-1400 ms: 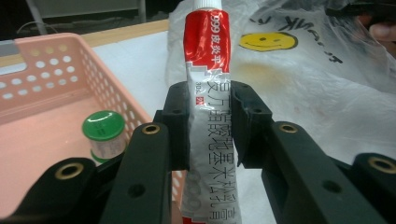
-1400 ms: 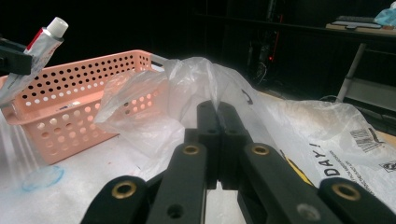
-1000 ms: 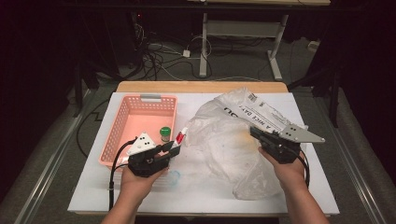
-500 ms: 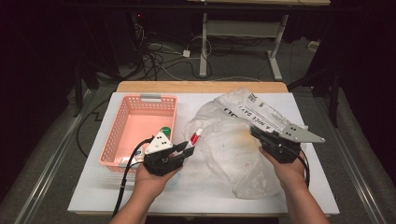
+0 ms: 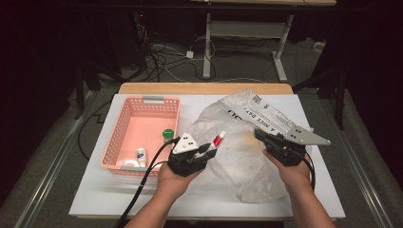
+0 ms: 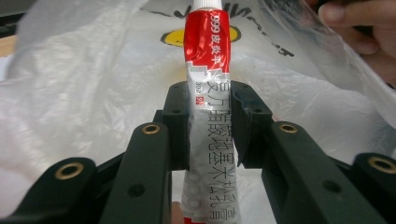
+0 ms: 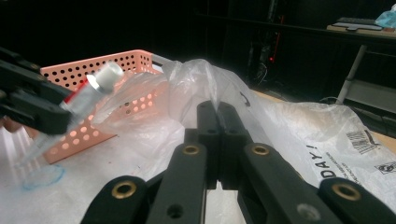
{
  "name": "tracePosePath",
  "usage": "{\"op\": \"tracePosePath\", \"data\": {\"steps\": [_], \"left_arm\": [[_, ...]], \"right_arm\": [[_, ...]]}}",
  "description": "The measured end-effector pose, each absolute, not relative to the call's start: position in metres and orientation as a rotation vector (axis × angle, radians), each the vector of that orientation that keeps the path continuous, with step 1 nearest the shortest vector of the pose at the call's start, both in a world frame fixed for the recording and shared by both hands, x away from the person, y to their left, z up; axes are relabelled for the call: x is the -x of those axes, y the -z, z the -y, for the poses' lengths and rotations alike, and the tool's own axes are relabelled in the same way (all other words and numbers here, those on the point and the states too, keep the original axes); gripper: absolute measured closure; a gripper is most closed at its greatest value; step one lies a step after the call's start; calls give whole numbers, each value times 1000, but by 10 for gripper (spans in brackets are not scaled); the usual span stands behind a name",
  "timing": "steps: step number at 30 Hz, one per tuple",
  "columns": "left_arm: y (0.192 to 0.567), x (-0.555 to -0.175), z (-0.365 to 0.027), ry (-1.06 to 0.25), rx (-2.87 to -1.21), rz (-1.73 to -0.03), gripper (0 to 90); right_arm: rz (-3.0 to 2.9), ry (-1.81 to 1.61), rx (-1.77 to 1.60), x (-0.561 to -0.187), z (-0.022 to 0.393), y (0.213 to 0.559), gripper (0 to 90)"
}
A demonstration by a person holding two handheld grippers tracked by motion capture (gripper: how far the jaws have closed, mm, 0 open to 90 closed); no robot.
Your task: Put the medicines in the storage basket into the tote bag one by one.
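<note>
My left gripper (image 5: 211,148) is shut on a silver and red tube (image 5: 218,140) with a white cap, holding it over the near left part of a crumpled clear plastic bag (image 5: 237,166). In the left gripper view the tube (image 6: 208,70) stands upright between the jaws, cap end toward the bag (image 6: 93,93). My right gripper (image 5: 259,134) is shut on a fold of the bag's edge. In the right gripper view the film (image 7: 201,79) rises from between the closed fingertips (image 7: 208,109), and the tube (image 7: 91,91) shows at the left.
A pink perforated basket (image 5: 142,102) sits at the left on the white table, holding a green-capped bottle (image 5: 167,134) and a small white bottle (image 5: 141,154). The bag spreads over the table's middle and right. Cables and desk legs lie on the floor beyond.
My left gripper has carried the tube rightward from beside the basket to over the bag. The right gripper and the bag have stayed in place.
</note>
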State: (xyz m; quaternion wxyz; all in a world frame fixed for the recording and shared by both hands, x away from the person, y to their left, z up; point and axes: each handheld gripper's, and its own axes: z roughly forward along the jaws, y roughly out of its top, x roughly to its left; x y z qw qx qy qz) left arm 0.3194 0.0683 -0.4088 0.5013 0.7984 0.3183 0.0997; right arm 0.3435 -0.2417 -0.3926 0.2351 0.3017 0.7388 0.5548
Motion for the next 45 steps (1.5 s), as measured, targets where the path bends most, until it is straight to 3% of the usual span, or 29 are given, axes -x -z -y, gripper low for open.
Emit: {"op": "tracePosePath", "data": {"steps": [34, 45], "left_arm": [[455, -378, 20, -256, -2061, -784, 685], [472, -400, 48, -274, -2077, -860, 684]], "right_arm": [[-1997, -1560, -827, -342, 241, 389, 900], [-1986, -1571, -835, -342, 244, 388, 900]]}}
